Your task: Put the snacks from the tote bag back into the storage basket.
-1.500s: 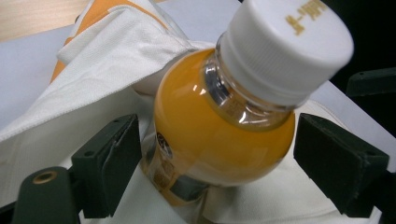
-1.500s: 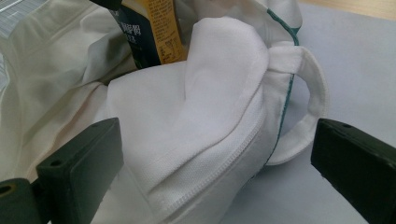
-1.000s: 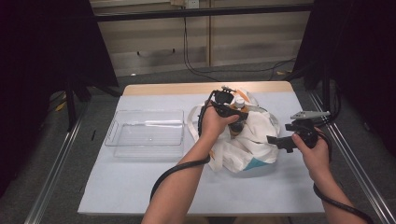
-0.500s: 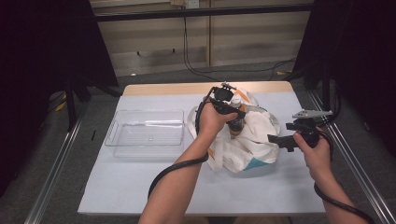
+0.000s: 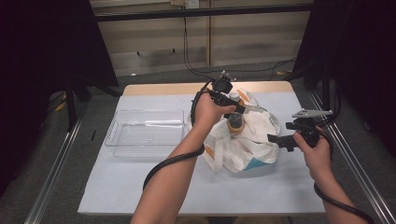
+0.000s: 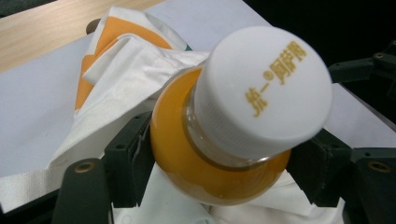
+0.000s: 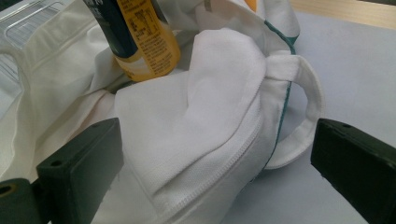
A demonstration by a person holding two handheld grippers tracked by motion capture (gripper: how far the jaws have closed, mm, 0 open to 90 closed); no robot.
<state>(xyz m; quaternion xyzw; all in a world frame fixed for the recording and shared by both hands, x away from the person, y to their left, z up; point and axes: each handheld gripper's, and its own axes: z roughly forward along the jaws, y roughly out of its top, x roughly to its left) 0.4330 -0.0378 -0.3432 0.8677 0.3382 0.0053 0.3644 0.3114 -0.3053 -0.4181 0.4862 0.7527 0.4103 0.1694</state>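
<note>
My left gripper (image 5: 236, 111) is shut on an orange drink bottle (image 5: 235, 122) with a white cap. It holds the bottle upright, just above the opening of a white cloth bag (image 5: 247, 144). In the left gripper view both pads press the bottle (image 6: 219, 158) below its neck, and the bag (image 6: 126, 60) lies underneath. My right gripper (image 5: 276, 140) is level at the bag's right side with its jaws wide apart. In the right gripper view a fold of the bag (image 7: 210, 93) and a handle loop (image 7: 308, 98) lie between the unclosed jaws, with the bottle's labelled lower part (image 7: 140, 37) beyond.
An empty clear plastic tray (image 5: 144, 133) sits on the white table cover (image 5: 163, 186), left of the bag. The wooden table edge (image 5: 159, 88) runs along the back. Metal rails flank both sides of the table, with dark curtains behind.
My left hand has risen with the bottle, so more of the bottle stands above the bag. The right hand and gripper have stayed where they were.
</note>
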